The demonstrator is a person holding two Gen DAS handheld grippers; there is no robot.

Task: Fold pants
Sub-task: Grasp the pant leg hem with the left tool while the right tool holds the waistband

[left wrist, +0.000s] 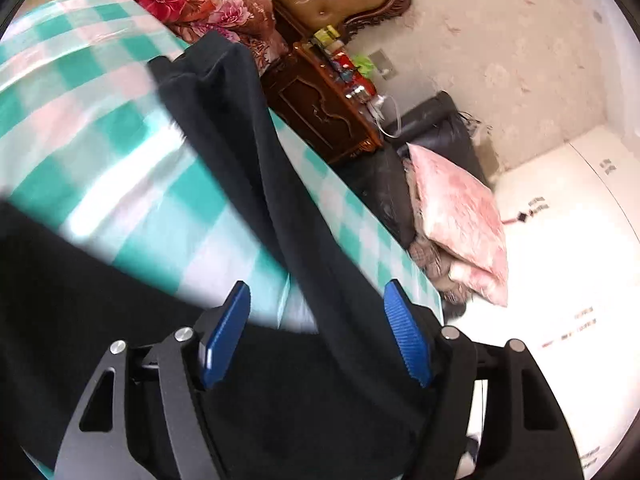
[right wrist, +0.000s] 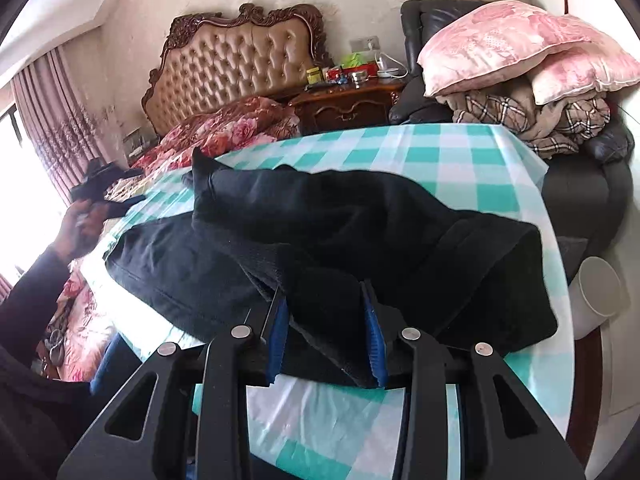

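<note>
Black pants (right wrist: 360,220) lie bunched on the checked counter (right wrist: 460,156). My right tool (right wrist: 328,312) is clenched on a fold at their near edge. My left tool (left wrist: 316,304) hangs released, fingers spread around a draped leg (left wrist: 256,152) without pinching it.

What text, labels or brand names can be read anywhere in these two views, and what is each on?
None can be read.
White cabinet: dark and red marks, too small and washed out to read.
Boxes and tins on the nightstand: printed packaging, too small to read.
Black pants: no visible label.
</note>
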